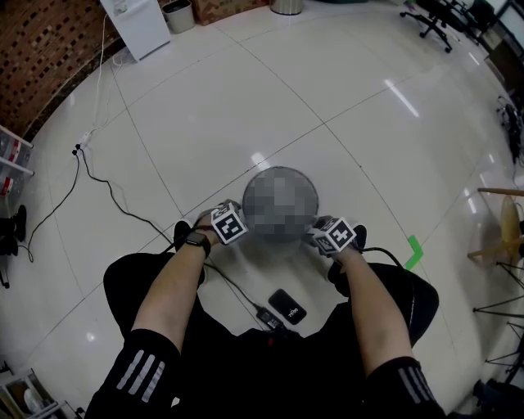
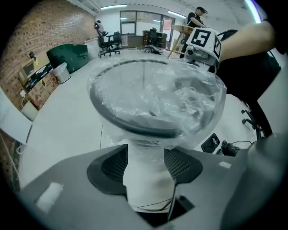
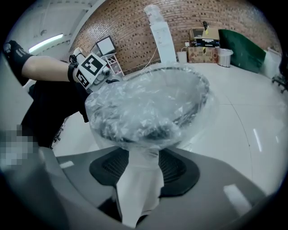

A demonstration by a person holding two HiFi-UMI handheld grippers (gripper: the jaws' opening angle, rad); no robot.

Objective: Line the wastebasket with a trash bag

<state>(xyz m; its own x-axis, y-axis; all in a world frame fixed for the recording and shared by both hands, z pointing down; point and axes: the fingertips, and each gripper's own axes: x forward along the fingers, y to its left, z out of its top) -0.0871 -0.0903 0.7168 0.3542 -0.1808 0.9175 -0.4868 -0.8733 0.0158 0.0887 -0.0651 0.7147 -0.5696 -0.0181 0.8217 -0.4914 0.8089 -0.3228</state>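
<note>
The round wastebasket stands on the floor between my knees, and its dark rim point(image 2: 130, 123) point(image 3: 193, 105) is wrapped in a clear, crinkled trash bag point(image 2: 180, 99) point(image 3: 135, 103) stretched over the top. In the head view a mosaic patch covers the basket. My left gripper point(image 1: 233, 225) point(image 2: 146, 152) is at the rim's left side and my right gripper point(image 1: 332, 236) point(image 3: 144, 159) at its right side. Both point steeply down. Each has its jaws standing wide, with a strip of bag film hanging loose between the pads below the rim. Each gripper view shows the other gripper across the basket.
A black phone point(image 1: 287, 306) and a cable point(image 1: 123, 209) lie on the white tiled floor near my legs. A green tape mark point(image 1: 413, 250) is on the floor to the right. A white cabinet point(image 1: 135, 24) and a small bin point(image 1: 178, 15) stand far off.
</note>
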